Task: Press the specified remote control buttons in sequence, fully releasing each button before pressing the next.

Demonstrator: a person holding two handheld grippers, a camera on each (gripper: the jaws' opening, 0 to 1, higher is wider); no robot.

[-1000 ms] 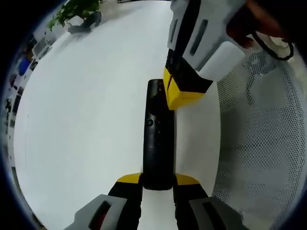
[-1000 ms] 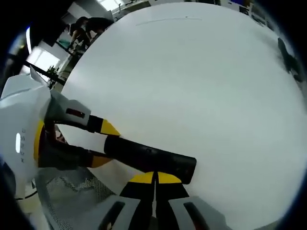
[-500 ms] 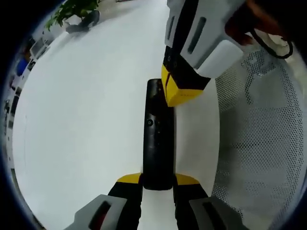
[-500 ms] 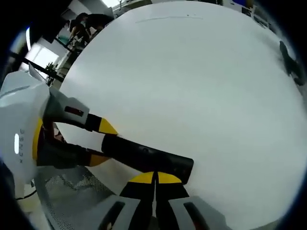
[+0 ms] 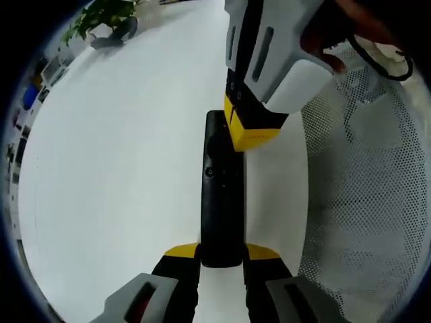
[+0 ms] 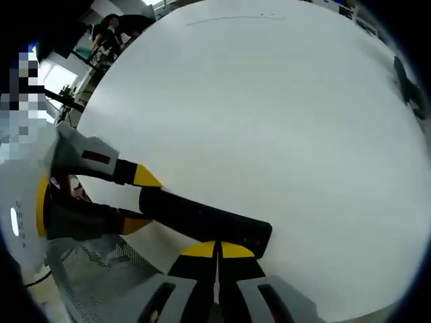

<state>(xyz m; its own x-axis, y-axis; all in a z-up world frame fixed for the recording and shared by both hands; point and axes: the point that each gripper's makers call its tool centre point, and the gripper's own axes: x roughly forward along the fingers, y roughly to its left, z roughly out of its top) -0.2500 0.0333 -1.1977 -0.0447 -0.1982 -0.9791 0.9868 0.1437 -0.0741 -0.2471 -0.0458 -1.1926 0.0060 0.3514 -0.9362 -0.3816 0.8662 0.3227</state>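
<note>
white table (image 5: 121, 168) | potted plant (image 5: 101, 17) | mesh chair (image 5: 370, 202)

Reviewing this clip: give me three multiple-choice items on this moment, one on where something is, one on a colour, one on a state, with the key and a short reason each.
1. Where is the remote control held?
A. at its near end, by the left tongs
B. in a basket
C. under a plant

2. What colour are the tips of the tongs?
A. red
B. yellow
C. green

3. How do the right tongs stand?
A. wide open
B. gripping the table edge
C. shut, tips together over the remote

Key: 1 A, its near end sits between the left tongs' tips on the white table. 2 B, yellow tips in both views. 3 C, the two tips meet with no gap in the right gripper view.
</note>
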